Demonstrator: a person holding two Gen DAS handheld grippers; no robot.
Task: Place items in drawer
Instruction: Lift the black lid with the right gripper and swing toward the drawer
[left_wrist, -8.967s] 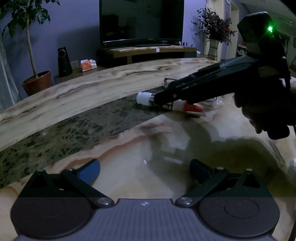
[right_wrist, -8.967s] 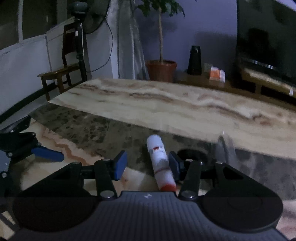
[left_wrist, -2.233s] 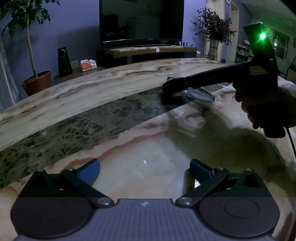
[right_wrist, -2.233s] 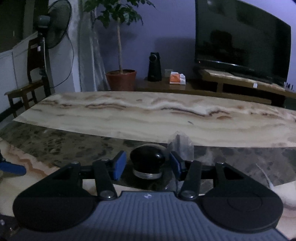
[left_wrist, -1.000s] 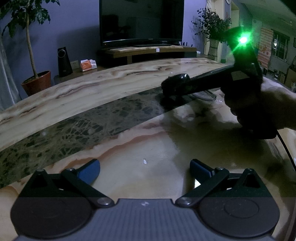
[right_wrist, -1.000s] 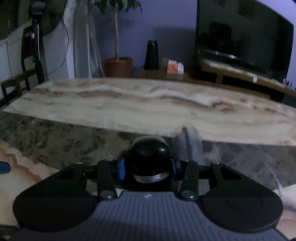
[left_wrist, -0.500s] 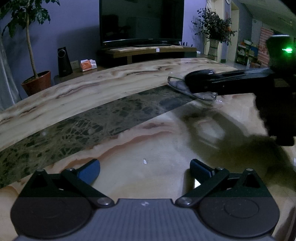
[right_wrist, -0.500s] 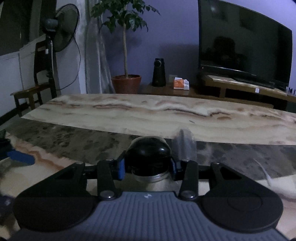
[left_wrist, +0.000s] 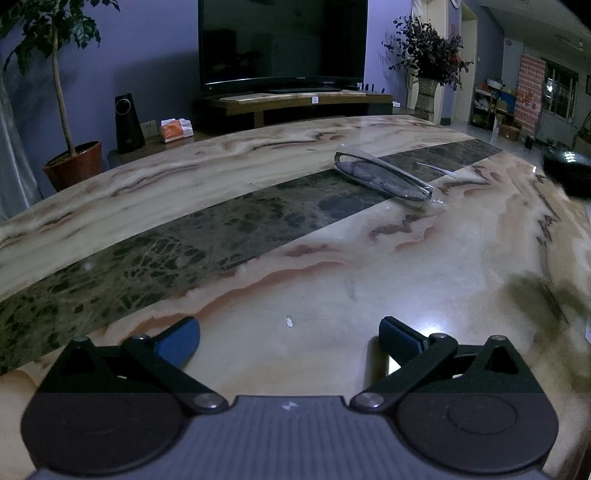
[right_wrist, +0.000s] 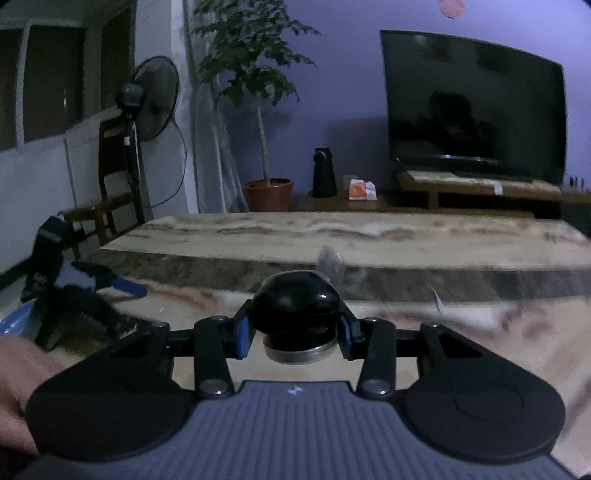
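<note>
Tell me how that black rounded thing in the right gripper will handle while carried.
The black rounded object looks glossy, so it may slip between the right gripper pads. Its domed top probably rolls if set sideways; the flat metallic base likely sits stable.

the left claw (left_wrist: 290, 338) hangs low over the marble surface (left_wrist: 332, 280), its two blue-padded fingers (left_wrist: 177, 341) spread wide with nothing between them but a small white fleck (left_wrist: 290, 322). a dark green band (left_wrist: 207, 236) runs across the pale stone. farther off, a clear plastic package (left_wrist: 382, 178) lies partly on that band, with a thin white sliver (left_wrist: 436, 168) just beyond it. behind the surface stand a television (left_wrist: 282, 42), a black speaker (left_wrist: 128, 123), an orange tissue pack (left_wrist: 176, 130) and a potted tree (left_wrist: 55, 92).
</note>
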